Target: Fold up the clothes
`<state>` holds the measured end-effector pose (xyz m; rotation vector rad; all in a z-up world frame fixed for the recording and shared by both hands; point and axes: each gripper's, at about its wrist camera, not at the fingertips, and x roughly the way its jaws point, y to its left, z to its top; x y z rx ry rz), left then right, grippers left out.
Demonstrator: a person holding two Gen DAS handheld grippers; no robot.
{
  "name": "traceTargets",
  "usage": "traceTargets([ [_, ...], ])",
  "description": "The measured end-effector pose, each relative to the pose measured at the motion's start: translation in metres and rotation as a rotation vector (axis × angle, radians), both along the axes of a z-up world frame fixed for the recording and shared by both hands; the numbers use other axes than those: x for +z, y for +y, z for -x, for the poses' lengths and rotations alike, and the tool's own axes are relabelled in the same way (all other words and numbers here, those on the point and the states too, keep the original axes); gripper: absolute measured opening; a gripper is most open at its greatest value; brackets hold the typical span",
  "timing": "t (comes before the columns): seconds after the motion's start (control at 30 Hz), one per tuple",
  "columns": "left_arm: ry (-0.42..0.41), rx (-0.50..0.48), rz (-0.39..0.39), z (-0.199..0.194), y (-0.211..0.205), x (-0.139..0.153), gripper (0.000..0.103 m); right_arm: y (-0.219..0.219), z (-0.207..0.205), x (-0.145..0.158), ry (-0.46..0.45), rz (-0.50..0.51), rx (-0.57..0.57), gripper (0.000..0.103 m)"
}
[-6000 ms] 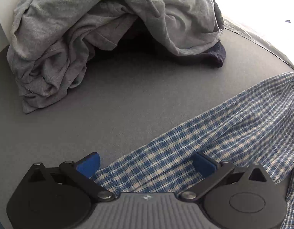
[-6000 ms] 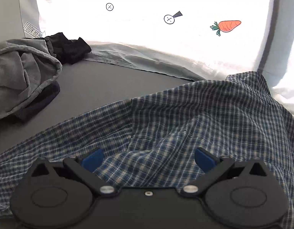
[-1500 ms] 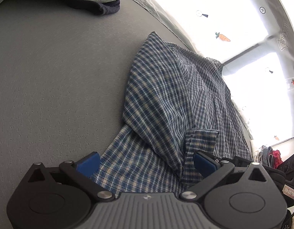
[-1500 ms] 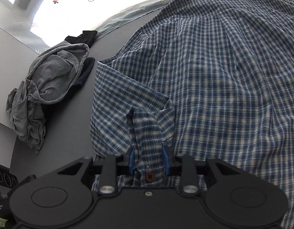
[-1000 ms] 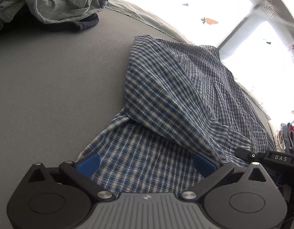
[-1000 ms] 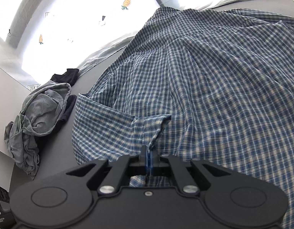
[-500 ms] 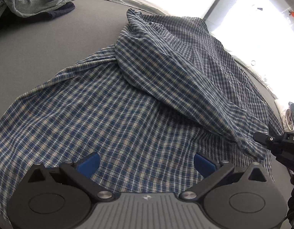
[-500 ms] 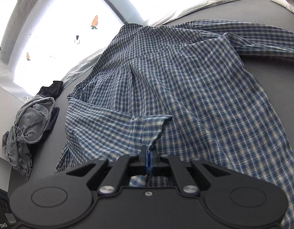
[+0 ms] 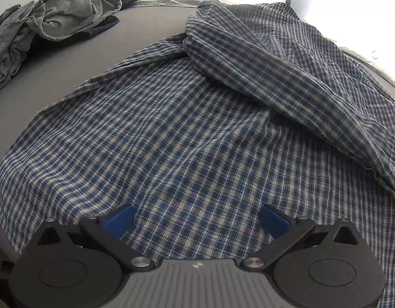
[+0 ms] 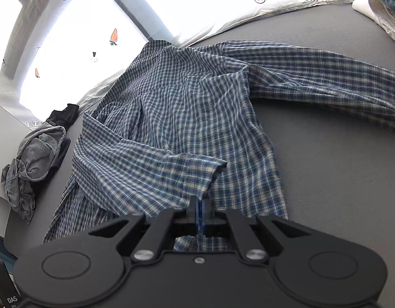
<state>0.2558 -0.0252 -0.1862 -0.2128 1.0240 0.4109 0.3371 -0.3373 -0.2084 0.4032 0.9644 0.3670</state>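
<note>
Grey table [image 10: 338,166] under plaid shirt [image 10: 197,107]

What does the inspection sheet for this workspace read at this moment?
Surface: grey table, bare at the right.
Job's things: checked shirt spread out, one sleeve stretched sideways, the other sleeve's cuff lifted.
Clutter: crumpled grey garment on dark cloth; folded stack at the far corner.
Grippers: left tongs open above the shirt; right tongs shut on the cuff.
Cables: nothing seen.
Surroundings: bright white backdrop with carrot stickers.
</note>
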Motion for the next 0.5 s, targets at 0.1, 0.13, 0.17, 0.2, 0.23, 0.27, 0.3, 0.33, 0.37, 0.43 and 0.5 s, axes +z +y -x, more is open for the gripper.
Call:
traceTargets([
  [0.1,-0.006,0.048,-0.001,-0.002,-0.002,0.0,0.103,-0.015,-0.012,-0.003,-0.006,-0.001,0.004,0.002],
  [0.13,-0.007,0.061,-0.003,-0.002,-0.003,0.0,0.103,-0.02,-0.017,-0.005,0.002,-0.02,0.005,0.002],
  [0.17,-0.01,0.072,-0.005,-0.003,-0.004,-0.001,0.103,-0.025,-0.022,-0.006,0.01,-0.039,0.006,0.002],
  [0.2,-0.013,0.082,-0.009,-0.003,-0.006,-0.001,0.103,-0.028,-0.027,-0.009,0.028,-0.063,0.006,0.004],
  [0.23,-0.016,0.091,-0.011,-0.003,-0.007,-0.001,0.103,-0.03,-0.032,-0.011,0.049,-0.089,0.005,0.005],
  [0.27,-0.019,0.097,-0.013,-0.002,-0.007,-0.001,0.103,-0.032,-0.036,-0.014,0.074,-0.114,0.003,0.007],
  [0.3,-0.022,0.102,-0.015,-0.003,-0.008,-0.001,0.103,-0.033,-0.039,-0.018,0.101,-0.139,0.001,0.013],
  [0.33,-0.024,0.107,-0.017,-0.003,-0.008,-0.001,0.103,-0.034,-0.043,-0.021,0.128,-0.164,-0.002,0.018],
  [0.37,-0.026,0.109,-0.018,-0.003,-0.008,0.0,0.103,-0.035,-0.043,-0.025,0.15,-0.19,-0.005,0.026],
  [0.43,-0.027,0.112,-0.02,-0.003,-0.009,0.0,0.103,-0.037,-0.042,-0.033,0.192,-0.243,-0.012,0.027],
  [0.5,-0.032,0.115,-0.023,-0.002,-0.009,0.0,0.103,-0.04,-0.04,-0.041,0.234,-0.295,-0.019,0.03],
])
